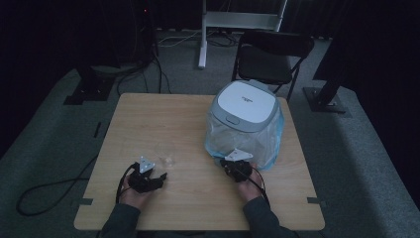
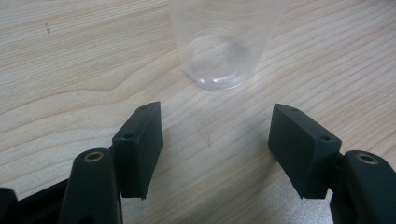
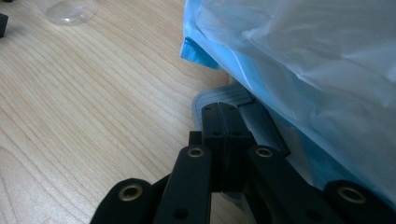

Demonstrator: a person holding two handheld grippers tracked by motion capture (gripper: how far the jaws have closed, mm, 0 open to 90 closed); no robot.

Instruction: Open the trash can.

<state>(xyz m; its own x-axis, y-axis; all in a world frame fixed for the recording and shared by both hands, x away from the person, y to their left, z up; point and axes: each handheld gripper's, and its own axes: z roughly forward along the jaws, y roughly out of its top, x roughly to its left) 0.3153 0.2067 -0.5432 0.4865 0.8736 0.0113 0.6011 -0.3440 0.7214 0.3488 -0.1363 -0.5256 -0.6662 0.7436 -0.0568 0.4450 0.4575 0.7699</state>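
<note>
High view: A rectangular counter (image 1: 163, 119) of pale wood-grain laminate stands on grey carpet. On its far right portion sits a rounded-square bin (image 1: 246, 124) with a grey lid carrying a white centre panel; a translucent blue-white plastic liner (image 1: 267, 144) hangs crumpled over the bin's sides. A clear plastic cup (image 1: 165, 154) stands near the counter's middle-left. A black folding chair (image 1: 270, 57) stands beyond the far edge. The left hand-held gripper (image 1: 157, 177), black with a grey three-cornered plate, lies just short of the cup. The right hand-held gripper (image 1: 229, 163) rests against the near base of the bin, at the liner.

Left gripper view: The left hand-held gripper (image 2: 215, 128) presents two matte black block-shaped pads spread wide apart, with bare counter (image 2: 70, 60) between them; they hold nothing. The cup (image 2: 224, 46) stands upright just ahead of the gap, apart from both pads. Its wall is thin, smooth and transparent, with a circular base ring visible through it.

Right gripper view: The right hand-held gripper (image 3: 223, 122) has its pads pressed flat together with no gap and nothing visible between them. The tips lie at the grey ribbed base (image 3: 219, 97) of the bin, beneath the overhanging liner (image 3: 303, 56), which is thin, creased film, blue at the folded edge. Contact with the base cannot be confirmed. The cup (image 3: 70, 10) appears at the upper left, well apart.
</note>
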